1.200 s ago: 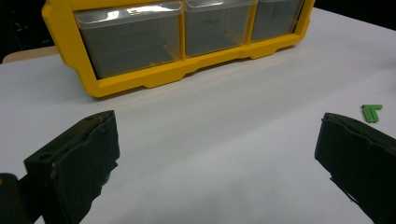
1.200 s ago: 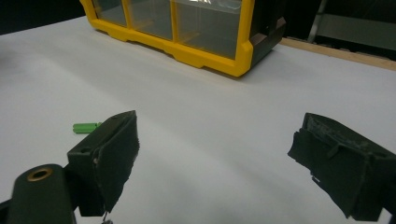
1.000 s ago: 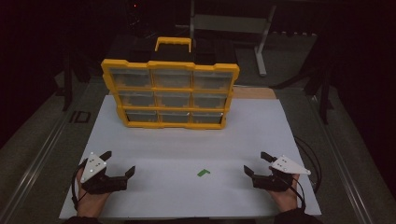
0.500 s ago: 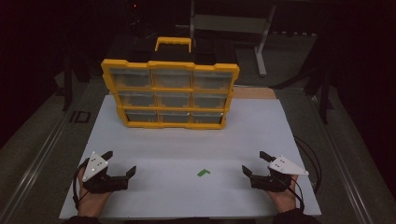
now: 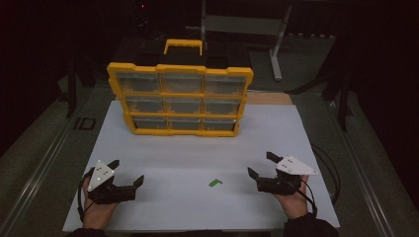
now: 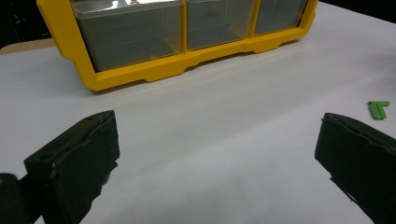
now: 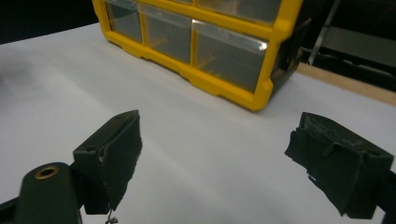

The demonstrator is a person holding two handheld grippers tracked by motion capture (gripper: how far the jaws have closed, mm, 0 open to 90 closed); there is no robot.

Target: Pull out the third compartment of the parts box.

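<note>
A yellow organizer case (image 5: 180, 101) with clear drawers stands upright at the far side of the white tabletop (image 5: 276, 133). A small green L-shaped piece (image 5: 215, 182) lies flat near the front, between the two hands. My left gripper (image 5: 128, 170) rests at the front left, open and holding nothing. My right gripper (image 5: 260, 163) rests at the front right, also open and holding nothing, just right of the green piece. The left gripper view has wide-apart jaws of the left gripper (image 6: 217, 126), the case (image 6: 163, 70) ahead and the green piece (image 6: 378, 109) at right. The right gripper (image 7: 222, 128) faces the case (image 7: 266, 88).
A black cable (image 5: 327, 170) loops off the table's right edge behind my right hand. A grey metal stand (image 5: 276, 49) rises behind the case in the dark. A wooden strip (image 5: 269, 98) shows at the far right of the tabletop.
My right gripper has edged slightly to the left. The left gripper, the green piece and the case have stayed where they were.
</note>
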